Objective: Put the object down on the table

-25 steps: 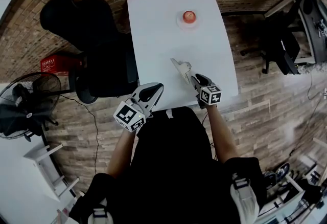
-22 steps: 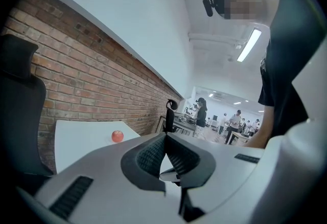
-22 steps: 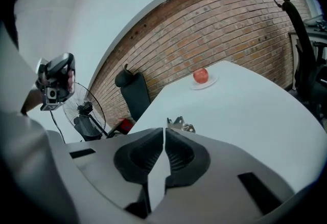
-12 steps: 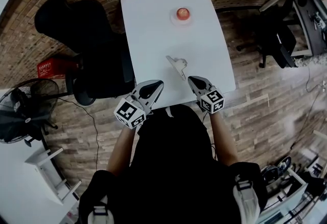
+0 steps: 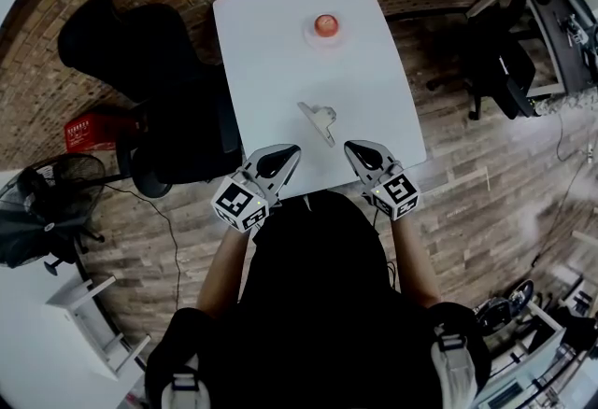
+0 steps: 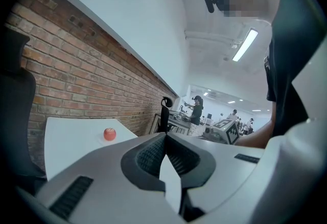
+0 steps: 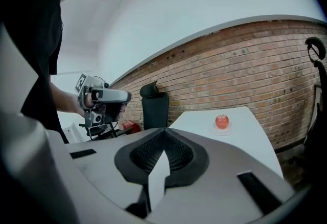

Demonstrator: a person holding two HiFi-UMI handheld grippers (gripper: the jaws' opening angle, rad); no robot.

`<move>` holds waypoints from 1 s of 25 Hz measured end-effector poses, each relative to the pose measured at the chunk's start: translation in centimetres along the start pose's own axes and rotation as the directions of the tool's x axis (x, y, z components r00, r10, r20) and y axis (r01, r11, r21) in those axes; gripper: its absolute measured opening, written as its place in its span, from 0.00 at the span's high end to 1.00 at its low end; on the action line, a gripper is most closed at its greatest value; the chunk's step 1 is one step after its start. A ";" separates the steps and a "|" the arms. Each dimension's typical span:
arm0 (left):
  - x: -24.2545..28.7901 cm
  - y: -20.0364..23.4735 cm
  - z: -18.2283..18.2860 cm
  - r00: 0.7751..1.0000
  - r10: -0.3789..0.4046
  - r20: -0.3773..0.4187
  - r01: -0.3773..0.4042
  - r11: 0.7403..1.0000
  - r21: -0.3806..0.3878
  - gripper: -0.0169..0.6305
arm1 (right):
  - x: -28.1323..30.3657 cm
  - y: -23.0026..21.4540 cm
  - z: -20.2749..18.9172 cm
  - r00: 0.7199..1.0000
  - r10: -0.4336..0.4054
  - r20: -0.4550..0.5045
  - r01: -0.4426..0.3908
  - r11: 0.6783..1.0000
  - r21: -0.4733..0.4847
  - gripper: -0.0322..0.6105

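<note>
A person in a black top stands at the near end of a white table [image 5: 271,52], a two-jaw gripper in each hand, both held at the table's near edge. The left gripper [image 5: 288,153] has its jaws pressed together with nothing between them, and the right gripper [image 5: 353,149] is likewise closed tight and empty. The task's thing, a small pale object [image 5: 318,120] (too small from here to name with any confidence), lies on the tabletop just ahead of the two grippers, somewhat nearer the right one and touching neither. Farther up the table, toward its far end, a round red fruit [image 5: 325,23] sits on a small white saucer [image 5: 309,34], well apart from the object. A black office chair [image 5: 177,118] stands by the table's left side, with a red crate [image 5: 93,130] and a black fan [image 5: 42,202] on the floor beyond it.
</note>
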State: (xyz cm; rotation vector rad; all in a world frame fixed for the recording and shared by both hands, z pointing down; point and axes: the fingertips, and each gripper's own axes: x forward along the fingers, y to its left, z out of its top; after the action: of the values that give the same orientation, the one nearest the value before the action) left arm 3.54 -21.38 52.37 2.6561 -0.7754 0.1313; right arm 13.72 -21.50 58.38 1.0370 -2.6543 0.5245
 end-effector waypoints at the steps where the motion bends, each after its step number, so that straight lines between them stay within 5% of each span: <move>1: 0.1 -0.1 -0.1 1.000 0.001 0.002 -0.001 1.000 -0.004 0.94 | -0.3 0.1 0.1 1.000 0.006 0.002 -0.006 1.000 -0.007 0.95; 17: -0.4 -0.6 -1.2 0.999 0.031 0.005 -0.032 0.999 0.009 0.94 | -0.7 2.6 1.7 0.994 0.079 0.074 -0.074 0.995 -0.068 0.95; 25: -0.5 -0.7 -1.2 0.999 0.038 0.006 -0.038 0.999 0.010 0.94 | -0.8 3.1 1.2 0.996 0.085 0.032 -0.082 0.993 -0.081 0.95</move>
State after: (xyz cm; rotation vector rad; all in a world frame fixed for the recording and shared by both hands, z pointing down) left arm 3.49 -20.15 53.17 2.6527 -0.8299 0.1382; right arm 12.04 -19.40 56.30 0.9242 -2.7354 0.4166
